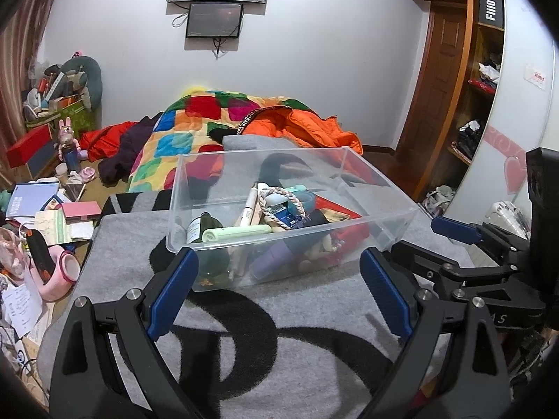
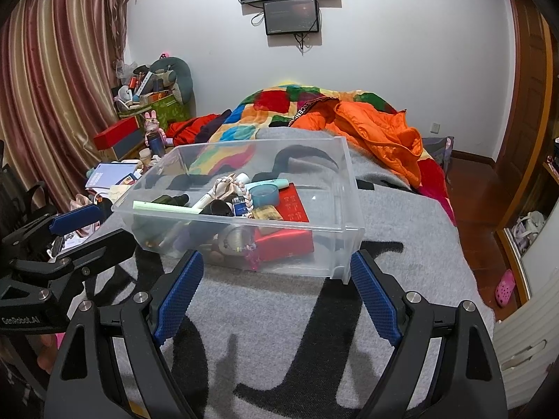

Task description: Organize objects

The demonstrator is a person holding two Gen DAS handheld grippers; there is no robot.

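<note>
Two grippers frame what we see, but the largest thing is the bed, spread with a grey blanket [image 1: 297, 314] bearing black lettering, a patchwork quilt [image 1: 181, 132] and an orange puffer jacket [image 2: 377, 132] heaped at its far end. On the blanket, just ahead of both grippers, stands a clear plastic bin [image 1: 265, 160], holding our small things: a red box [image 2: 295, 209], a dark green bottle [image 1: 202, 227], a pale green tube [image 1: 237, 232], a teal roll of tape [image 2: 265, 193] and a braided cord [image 1: 279, 202]. We hold the left gripper [image 1: 279, 276] released, its blue pads apart before the bin's near wall, grasping nothing. The right gripper [image 2: 276, 276] likewise stands wide, empty, near the bin's near corner.
</note>
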